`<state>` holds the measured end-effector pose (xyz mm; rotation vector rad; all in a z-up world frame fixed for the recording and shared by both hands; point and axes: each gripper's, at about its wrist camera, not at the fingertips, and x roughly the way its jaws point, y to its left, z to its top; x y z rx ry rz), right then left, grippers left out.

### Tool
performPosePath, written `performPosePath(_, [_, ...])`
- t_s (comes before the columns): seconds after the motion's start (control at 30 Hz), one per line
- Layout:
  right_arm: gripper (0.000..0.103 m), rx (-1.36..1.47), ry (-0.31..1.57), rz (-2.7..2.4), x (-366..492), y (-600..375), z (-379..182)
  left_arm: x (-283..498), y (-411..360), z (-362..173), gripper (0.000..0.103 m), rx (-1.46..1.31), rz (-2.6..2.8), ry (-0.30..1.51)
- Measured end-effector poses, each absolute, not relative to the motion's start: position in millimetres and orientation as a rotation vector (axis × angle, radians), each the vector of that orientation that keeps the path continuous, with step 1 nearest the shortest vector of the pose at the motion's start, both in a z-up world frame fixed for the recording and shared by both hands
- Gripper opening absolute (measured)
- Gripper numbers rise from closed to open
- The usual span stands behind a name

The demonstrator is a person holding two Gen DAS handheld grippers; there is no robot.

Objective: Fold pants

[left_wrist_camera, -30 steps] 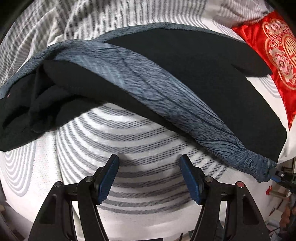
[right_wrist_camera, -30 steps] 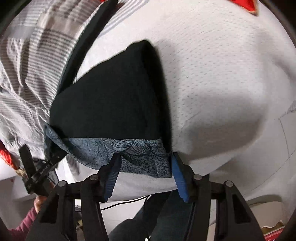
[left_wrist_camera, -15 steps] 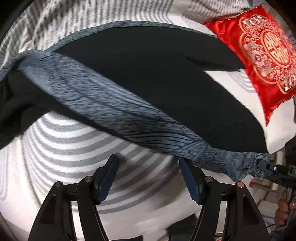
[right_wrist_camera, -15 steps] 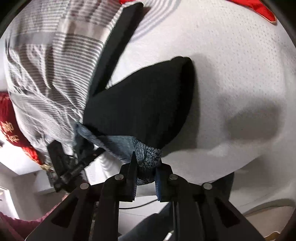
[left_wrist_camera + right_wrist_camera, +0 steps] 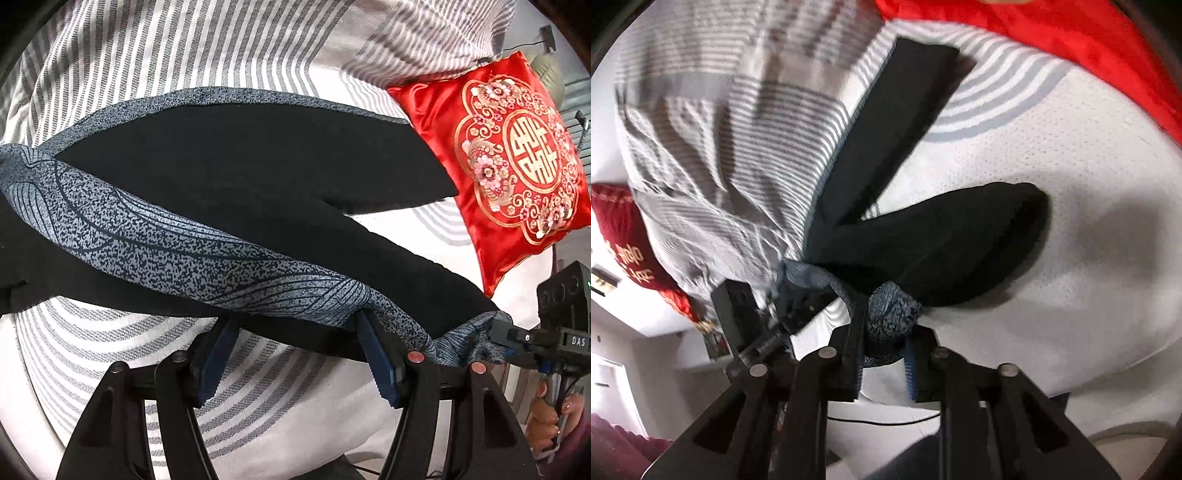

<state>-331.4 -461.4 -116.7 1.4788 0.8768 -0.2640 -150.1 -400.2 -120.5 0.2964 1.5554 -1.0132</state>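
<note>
Black pants [image 5: 258, 166] with a blue-grey patterned band [image 5: 184, 251] lie across the bed. My left gripper [image 5: 295, 350] is open, and the lifted band edge drapes over its fingertips without either pad pressing on it. My right gripper [image 5: 884, 354] holds a bunched patterned corner [image 5: 890, 317] between its pads while its jaws are opening. The bunch still fills the gap. In the left wrist view the right gripper [image 5: 517, 338] holds that corner raised at the right. One black leg [image 5: 912, 110] stretches away and another fold [image 5: 960, 240] lies nearer.
A red embroidered cushion [image 5: 517, 147] sits at the right, beside the pants. A grey striped quilt [image 5: 184, 44] is bunched behind them. The white mesh mattress [image 5: 1071, 184] spreads to the right. A person's hand [image 5: 546, 417] grips the right tool's handle.
The right gripper closed on the patterned corner and raised it, and its jaws now stand wider. The left gripper came up to the band, whose edge now covers its fingertips.
</note>
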Motion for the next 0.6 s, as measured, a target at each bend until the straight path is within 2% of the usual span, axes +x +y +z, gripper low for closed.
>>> performPosePath(0.03, [0.046, 1.491, 0.895, -0.264, -330, -463, -122, -152, -399, -121, 0.068, 0.308, -1.012, 1.551])
performPosePath(0.07, [0.052, 1.492, 0.903, -0.269, -328, -465, -126, -154, -395, -122, 0.068, 0.322, -1.010, 1.546])
performPosePath(0.1, [0.052, 1.495, 0.912, -0.272, -326, -466, -131, -157, -395, -124, 0.068, 0.337, -1.006, 1.544])
performPosePath(0.13, [0.046, 1.507, 0.921, -0.275, -324, -466, -135, -158, -391, -125, 0.068, 0.350, -1.001, 1.547])
performPosePath(0.17, [0.027, 1.521, 0.937, -0.281, -322, -466, -140, -157, -387, -127, 0.068, 0.357, -0.995, 1.553])
performPosePath(0.27, [0.017, 1.503, 0.958, -0.282, -315, -466, -137, -159, -388, -132, 0.068, 0.353, -0.975, 1.575])
performPosePath(0.6, [0.016, 1.457, 0.787, -0.203, -282, -536, -66, -127, -431, -85, 0.068, 0.281, -0.982, 1.448])
